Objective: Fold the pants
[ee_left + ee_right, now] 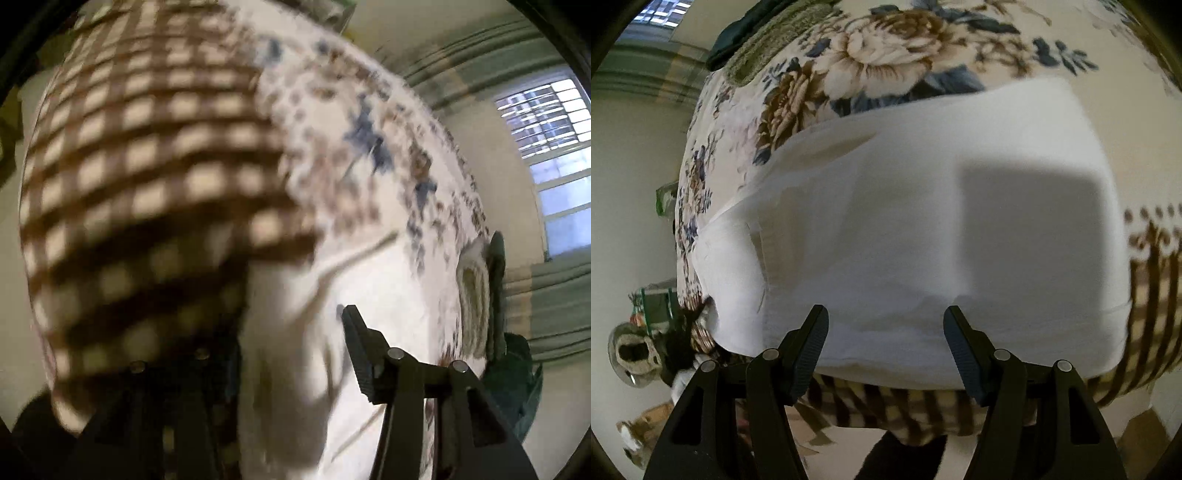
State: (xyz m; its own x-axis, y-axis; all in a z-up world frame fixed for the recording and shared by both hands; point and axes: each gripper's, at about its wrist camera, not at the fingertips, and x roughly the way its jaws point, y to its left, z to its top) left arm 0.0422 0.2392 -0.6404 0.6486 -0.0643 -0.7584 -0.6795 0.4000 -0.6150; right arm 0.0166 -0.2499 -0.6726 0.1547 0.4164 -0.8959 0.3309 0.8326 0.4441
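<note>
The white pants [905,221] lie folded flat on the flowered bed cover [879,48]. My right gripper [884,347] is open and empty, its jaws wide apart just above the near edge of the pants. In the blurred left wrist view the pants [369,295] lie ahead on the cover [351,122]. My left gripper [291,350] is open and empty; its right finger [360,350] shows clearly and the left one is dark and blurred over the checked blanket [147,166].
A brown checked blanket [923,406] hangs over the bed's near edge. A green towel and a dark garment [757,48] lie at the far end of the bed. Slippers and clutter [639,350] sit on the floor at the left. A window [554,147] is beyond.
</note>
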